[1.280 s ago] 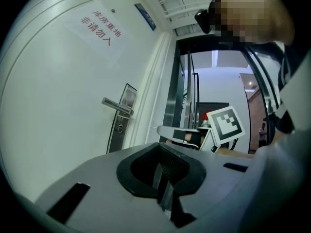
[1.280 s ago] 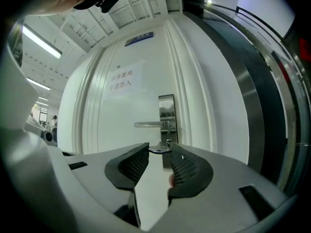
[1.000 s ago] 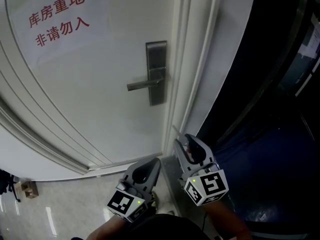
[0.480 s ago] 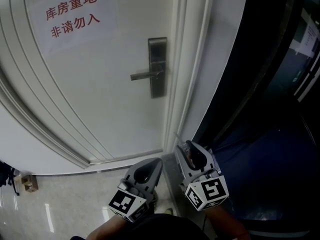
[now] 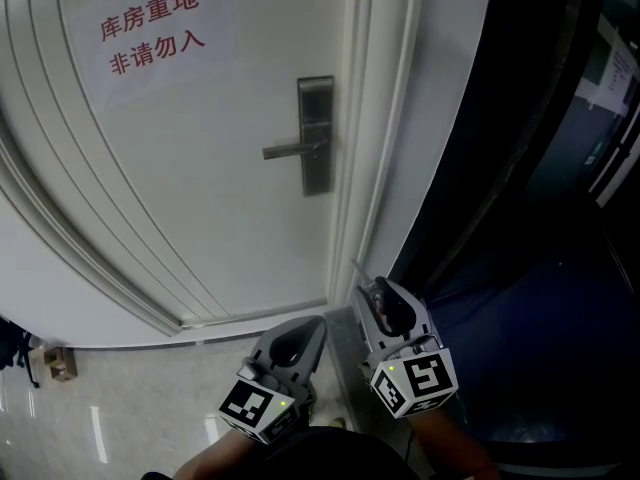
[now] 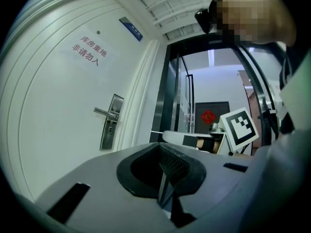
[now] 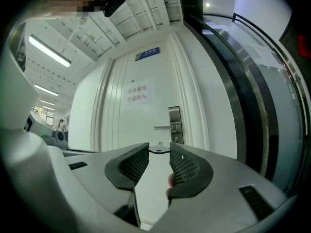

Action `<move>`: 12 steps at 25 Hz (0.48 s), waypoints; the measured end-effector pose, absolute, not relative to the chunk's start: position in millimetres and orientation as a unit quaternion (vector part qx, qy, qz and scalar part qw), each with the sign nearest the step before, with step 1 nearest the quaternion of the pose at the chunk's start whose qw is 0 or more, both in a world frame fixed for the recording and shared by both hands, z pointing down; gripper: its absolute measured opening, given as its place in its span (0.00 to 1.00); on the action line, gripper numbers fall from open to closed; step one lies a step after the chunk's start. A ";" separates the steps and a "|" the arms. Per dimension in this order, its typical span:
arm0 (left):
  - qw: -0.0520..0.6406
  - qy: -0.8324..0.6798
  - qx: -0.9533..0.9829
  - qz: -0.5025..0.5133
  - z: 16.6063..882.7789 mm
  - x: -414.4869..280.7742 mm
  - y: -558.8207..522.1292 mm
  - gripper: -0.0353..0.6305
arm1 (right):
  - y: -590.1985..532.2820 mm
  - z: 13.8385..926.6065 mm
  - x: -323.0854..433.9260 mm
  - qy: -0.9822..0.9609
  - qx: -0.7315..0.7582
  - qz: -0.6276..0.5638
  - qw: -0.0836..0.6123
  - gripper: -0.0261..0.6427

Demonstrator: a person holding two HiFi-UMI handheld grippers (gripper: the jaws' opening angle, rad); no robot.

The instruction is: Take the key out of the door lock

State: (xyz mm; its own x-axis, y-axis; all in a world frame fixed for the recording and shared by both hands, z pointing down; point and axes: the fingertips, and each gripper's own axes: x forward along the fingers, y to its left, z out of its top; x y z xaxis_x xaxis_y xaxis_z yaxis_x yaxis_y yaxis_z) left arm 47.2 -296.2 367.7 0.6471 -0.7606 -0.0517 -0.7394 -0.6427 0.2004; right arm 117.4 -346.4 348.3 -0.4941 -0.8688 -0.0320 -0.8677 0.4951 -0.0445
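The white door carries a steel lock plate point(image 5: 316, 135) point(image 6: 111, 123) point(image 7: 175, 123) with a lever handle point(image 5: 295, 150). Well short of the door, my right gripper point(image 5: 364, 290) point(image 7: 159, 152) is shut on a small key point(image 7: 159, 149), pinched flat between its fingertips. The key's thin blade point(image 5: 355, 266) pokes out toward the door. My left gripper point(image 5: 316, 325) point(image 6: 162, 148) hangs beside the right one, its jaws shut with nothing between them. Both point level at the door.
A paper sign point(image 5: 150, 30) with red characters is stuck on the door. The white door frame point(image 5: 385, 148) meets a dark glass wall point(image 5: 520, 168) at the right. Pale floor tiles point(image 5: 120, 408) lie below, with a small object point(image 5: 55, 363) at the left.
The lock plate and sign have slid a little to the right and up in the head view. Both grippers keep their places near the bottom edge, the key still in the right one.
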 end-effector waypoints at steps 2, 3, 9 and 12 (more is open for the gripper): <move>0.080 -0.416 0.904 -0.066 366.3 47.1 -297.7 0.06 | -348.2 346.8 117.9 0.864 -0.503 -0.010 0.025 0.25; 0.080 -0.416 0.903 -0.066 365.5 46.8 -298.6 0.06 | -349.0 346.0 118.0 0.864 -0.503 -0.010 0.024 0.25; 0.077 -0.416 0.904 -0.067 363.7 48.6 -306.4 0.06 | -356.2 344.4 121.1 0.862 -0.506 -0.007 0.025 0.25; 0.072 -0.415 0.904 -0.069 361.9 50.6 -311.6 0.06 | -361.2 342.6 123.3 0.862 -0.506 -0.004 0.027 0.25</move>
